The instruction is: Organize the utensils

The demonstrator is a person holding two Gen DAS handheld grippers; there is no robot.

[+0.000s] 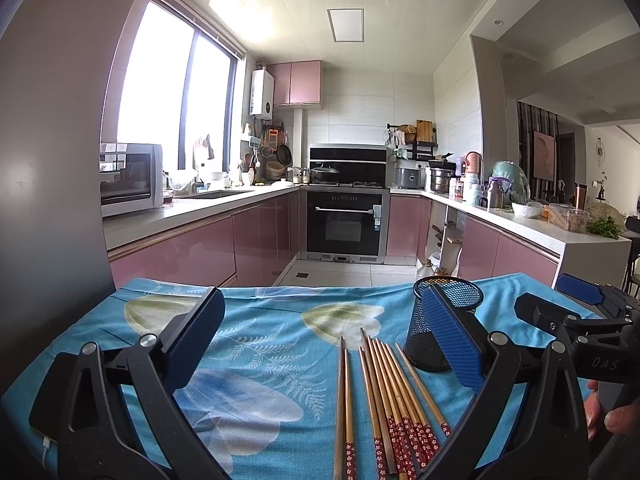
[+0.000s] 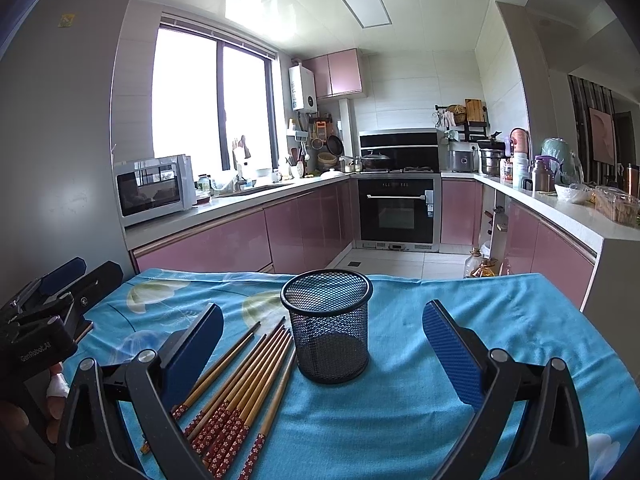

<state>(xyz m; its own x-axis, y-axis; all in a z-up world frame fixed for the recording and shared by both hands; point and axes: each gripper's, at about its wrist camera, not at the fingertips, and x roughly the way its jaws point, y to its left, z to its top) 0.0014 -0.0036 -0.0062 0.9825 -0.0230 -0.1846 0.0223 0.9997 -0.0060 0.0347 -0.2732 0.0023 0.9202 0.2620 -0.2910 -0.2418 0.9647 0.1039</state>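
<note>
While both tools are hovering with jaws spread wide and empty, the left gripper is facing the chopsticks lying lengthwise ahead of it, nearer than the right gripper, which is framing the upright mesh holder beside them on the blue cloth.

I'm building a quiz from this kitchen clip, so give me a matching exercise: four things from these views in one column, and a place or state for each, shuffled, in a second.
Things:
1. chopsticks
2. mesh cup
3. left gripper
4. microwave

Places or states:
A. upright and empty on the blue tablecloth
B. on the counter under the window
C. lying flat in a bunch, left of the cup
D. jaws wide open, holding nothing

Pairs: 1-C, 2-A, 3-D, 4-B
</note>
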